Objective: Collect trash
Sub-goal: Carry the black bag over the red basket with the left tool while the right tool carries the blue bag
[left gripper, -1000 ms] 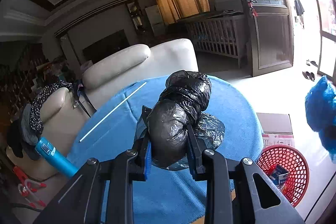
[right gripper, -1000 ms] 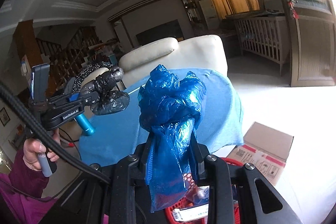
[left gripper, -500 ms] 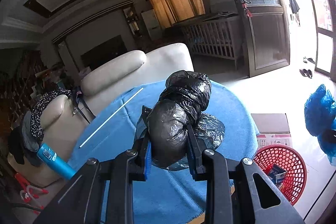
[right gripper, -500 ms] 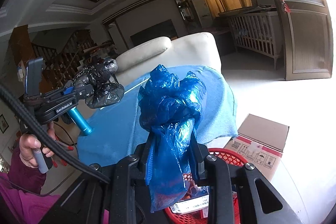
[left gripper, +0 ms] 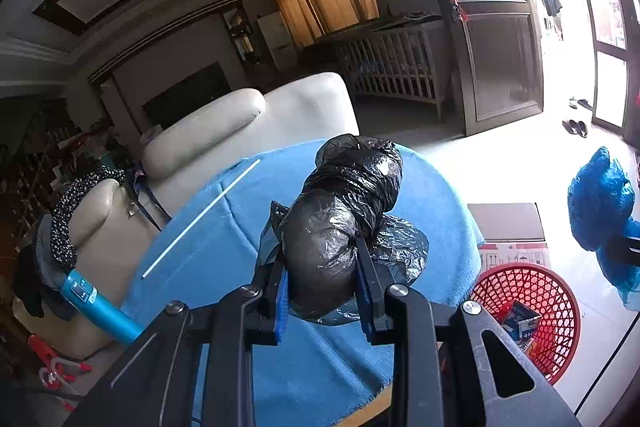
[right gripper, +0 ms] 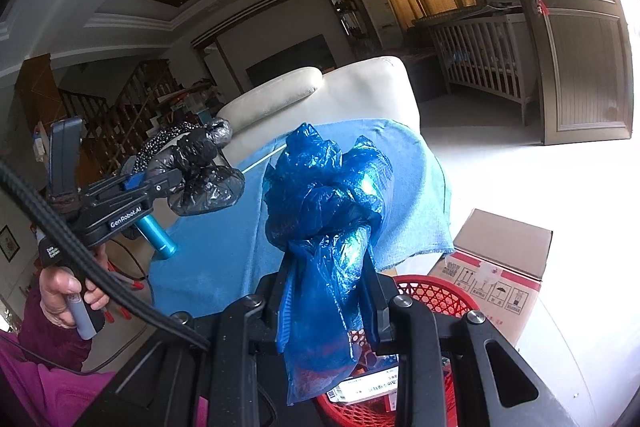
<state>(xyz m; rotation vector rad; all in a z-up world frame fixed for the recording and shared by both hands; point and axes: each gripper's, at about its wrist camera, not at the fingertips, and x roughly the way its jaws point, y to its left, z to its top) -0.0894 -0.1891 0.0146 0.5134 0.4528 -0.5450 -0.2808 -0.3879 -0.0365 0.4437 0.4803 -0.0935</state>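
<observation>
Left wrist view shows my left claw (left gripper: 322, 283) clamped tight on a black bag (left gripper: 340, 223), a glossy, crinkled bundle twisted into two lumps with a loose thin skirt of film spilling below the blue pads (left gripper: 281, 301); it hangs above the blue cloth (left gripper: 224, 227), where a white stick (left gripper: 200, 219) lies. Right wrist view shows my right claw (right gripper: 326, 301) closed hard on a blue bag (right gripper: 326, 203), shiny and knotted into a bunched head with a limp tail drooping between the fingers; it hangs over the red basket (right gripper: 436, 293), beside a carton (right gripper: 500, 267).
</observation>
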